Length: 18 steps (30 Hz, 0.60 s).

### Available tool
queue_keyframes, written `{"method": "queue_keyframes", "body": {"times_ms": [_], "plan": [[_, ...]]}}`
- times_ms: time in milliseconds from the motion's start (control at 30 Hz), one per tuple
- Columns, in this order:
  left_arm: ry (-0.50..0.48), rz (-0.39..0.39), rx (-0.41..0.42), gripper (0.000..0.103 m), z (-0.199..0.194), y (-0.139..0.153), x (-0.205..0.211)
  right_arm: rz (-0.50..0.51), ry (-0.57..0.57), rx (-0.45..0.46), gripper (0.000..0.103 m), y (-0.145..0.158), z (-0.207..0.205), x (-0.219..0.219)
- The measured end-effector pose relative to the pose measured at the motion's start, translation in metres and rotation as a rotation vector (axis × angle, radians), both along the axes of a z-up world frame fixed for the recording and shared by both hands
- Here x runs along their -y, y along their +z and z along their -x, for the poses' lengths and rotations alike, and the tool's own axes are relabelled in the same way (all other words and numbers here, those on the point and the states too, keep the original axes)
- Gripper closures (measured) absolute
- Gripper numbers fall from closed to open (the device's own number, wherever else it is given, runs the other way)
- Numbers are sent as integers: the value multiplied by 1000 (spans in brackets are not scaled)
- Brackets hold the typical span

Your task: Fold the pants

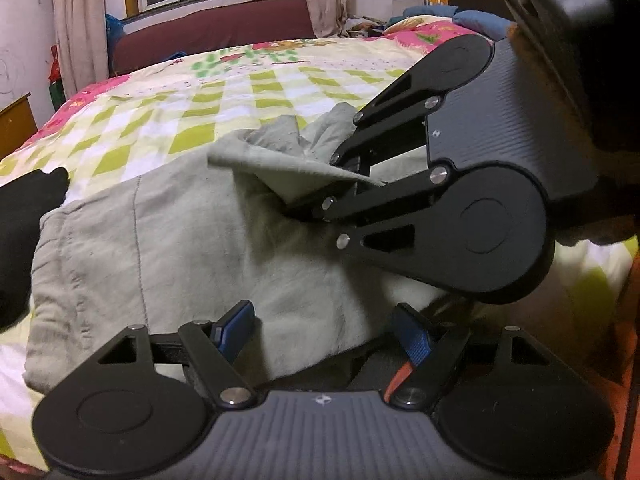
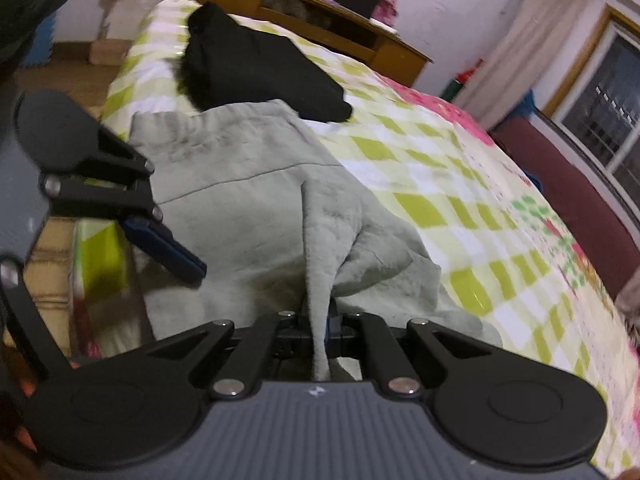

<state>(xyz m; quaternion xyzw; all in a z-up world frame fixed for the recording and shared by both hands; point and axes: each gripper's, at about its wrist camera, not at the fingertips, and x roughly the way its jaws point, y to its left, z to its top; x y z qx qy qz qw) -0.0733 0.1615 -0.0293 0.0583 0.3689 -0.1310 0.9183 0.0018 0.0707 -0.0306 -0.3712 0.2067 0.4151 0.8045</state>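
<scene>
Pale grey-green pants (image 1: pixel 192 240) lie bunched on a checked bedspread; they also show in the right wrist view (image 2: pixel 248 184). My right gripper (image 2: pixel 324 328) is shut on a pinched fold of the pants and holds it up; in the left wrist view it (image 1: pixel 356 178) comes in from the right, clamped on a raised flap. My left gripper (image 1: pixel 324 332) is open, its blue-padded fingers (image 1: pixel 236 328) spread just above the near edge of the pants. One of its fingers (image 2: pixel 168 248) shows at the left of the right wrist view.
A black garment (image 2: pixel 256 64) lies on the bed beyond the pants, also at the left edge of the left wrist view (image 1: pixel 24 208). The bedspread (image 1: pixel 248 92) stretches to a maroon bed frame (image 1: pixel 216 28) under a window. A wooden cabinet (image 2: pixel 320 20) stands by the bed.
</scene>
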Motion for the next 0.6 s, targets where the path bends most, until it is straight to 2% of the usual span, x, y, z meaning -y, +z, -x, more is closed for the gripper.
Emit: {"method": "queue_keyframes", "body": {"times_ms": [133,333,400,500,567,600], "plan": [[16,15,-12,13,7,0,-10,21,59,-3,96,-2,2,1],[38,25,-5,13,19,6,-17,-20,72,-1,98,5,4,-1],[37,31,5,13,23,9,-19,-89,-15,-112,99,16,-9,7],[40,31,16,13,22,11,-20,-258,-163,-273,99,43,-38,23],[46,25,17,13,16,9,-18,-362,-213,-302,99,64,-49,27],[54,28,15,13,14,8,-18,-392,-210,-268,99,74,-49,23]]}}
